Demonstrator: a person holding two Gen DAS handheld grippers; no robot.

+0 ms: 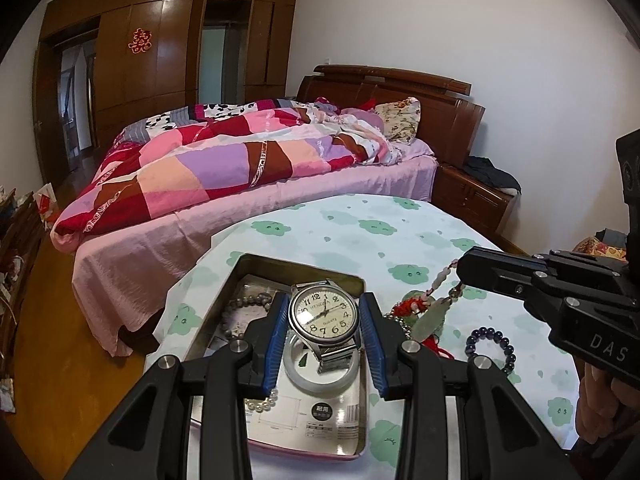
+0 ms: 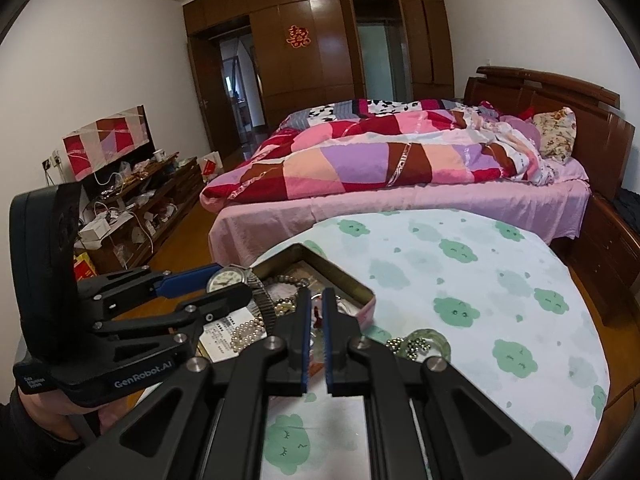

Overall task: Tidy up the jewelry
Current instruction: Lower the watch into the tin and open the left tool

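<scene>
My left gripper [image 1: 325, 316] is shut on a silver wristwatch [image 1: 324, 314] with a metal band, holding it above an open metal tin [image 1: 352, 280]. The tin holds a pale jade bangle [image 1: 290, 368], a grey bead bracelet [image 1: 240, 308] and a pearl strand [image 1: 262, 398]. My right gripper [image 2: 317, 312] is shut on a pink bead necklace with a jade pendant [image 1: 430, 316], lifted beside the tin; it shows only as a red strip between the pads in the right wrist view. The left gripper with the watch [image 2: 227, 278] shows in the right wrist view.
A dark blue bead bracelet [image 1: 492, 346] lies on the round table's cloud-print cloth [image 1: 360, 232], with red cord [image 1: 412, 306] and a green bangle with metal beads [image 2: 424, 344]. A bed [image 1: 240, 184] stands behind the table; a cluttered cabinet [image 2: 132, 208] stands at the left.
</scene>
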